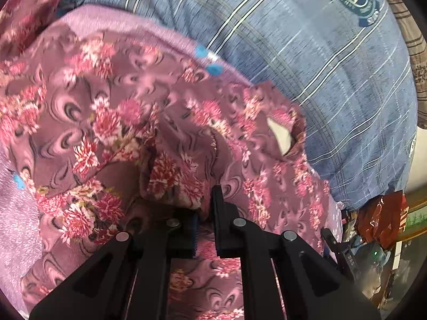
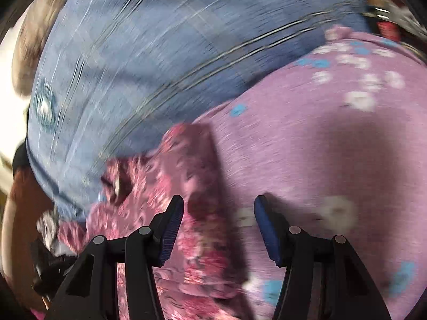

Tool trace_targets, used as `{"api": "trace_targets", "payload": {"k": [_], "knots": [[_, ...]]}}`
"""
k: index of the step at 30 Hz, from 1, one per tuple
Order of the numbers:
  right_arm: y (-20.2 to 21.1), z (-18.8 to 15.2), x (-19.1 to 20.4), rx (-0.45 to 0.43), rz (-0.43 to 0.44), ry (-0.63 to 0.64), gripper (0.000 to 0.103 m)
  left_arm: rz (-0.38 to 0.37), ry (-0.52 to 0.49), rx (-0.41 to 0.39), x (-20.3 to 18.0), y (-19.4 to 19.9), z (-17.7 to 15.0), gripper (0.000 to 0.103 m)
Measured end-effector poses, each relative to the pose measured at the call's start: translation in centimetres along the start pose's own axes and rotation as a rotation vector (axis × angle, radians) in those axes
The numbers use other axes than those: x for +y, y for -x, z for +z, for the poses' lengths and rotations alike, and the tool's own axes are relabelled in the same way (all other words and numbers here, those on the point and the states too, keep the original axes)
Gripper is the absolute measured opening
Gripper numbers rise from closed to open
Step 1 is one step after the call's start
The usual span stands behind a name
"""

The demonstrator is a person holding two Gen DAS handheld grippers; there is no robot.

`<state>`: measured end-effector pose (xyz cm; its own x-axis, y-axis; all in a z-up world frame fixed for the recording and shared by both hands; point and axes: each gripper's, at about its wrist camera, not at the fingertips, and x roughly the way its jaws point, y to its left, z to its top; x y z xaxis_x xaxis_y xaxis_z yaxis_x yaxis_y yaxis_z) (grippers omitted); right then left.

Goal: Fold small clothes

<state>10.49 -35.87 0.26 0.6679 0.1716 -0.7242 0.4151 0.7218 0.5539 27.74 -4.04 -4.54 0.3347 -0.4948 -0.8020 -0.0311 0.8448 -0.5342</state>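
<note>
A small mauve garment with pink flowers lies crumpled on a lilac cloth. My left gripper is shut on a raised fold of this garment, and the fabric bunches up around its fingers. In the blurred right wrist view the same flowered garment has a straight edge running down between the jaws. My right gripper hangs open just above it, its blue pads apart and pressing on nothing. The lilac cloth, dotted with white and blue flowers, lies under the right finger.
A blue striped bedsheet with a round crest covers the surface beyond the clothes. Red packaging and clutter sit past the bed's edge at the lower right. A person's hand shows at the left rim of the right wrist view.
</note>
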Motion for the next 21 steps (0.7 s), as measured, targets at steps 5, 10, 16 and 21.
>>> {"api": "trace_targets", "payload": {"k": [5,10,16,21], "knots": [[0.9,0.2,2.8,-0.037,-0.038,0.134,0.004,0.021,-0.029,-0.014,0.5,-0.3,-0.7,0.02],[-0.7,-0.8,1.3,0.017,-0.14,0.161,0.003,0.004,-0.032,-0.02,1.6,0.1,-1.1,0.023],[4.2,0.4,4.2,-0.124,-0.097,0.158,0.017,-0.065,-0.023,-0.165,1.8,5.2,0.1,0.04],[1.8,-1.8,9.0,-0.071,-0.052,0.278,0.017,0.026,-0.054,-0.084,1.6,1.5,0.1,0.043]]}}
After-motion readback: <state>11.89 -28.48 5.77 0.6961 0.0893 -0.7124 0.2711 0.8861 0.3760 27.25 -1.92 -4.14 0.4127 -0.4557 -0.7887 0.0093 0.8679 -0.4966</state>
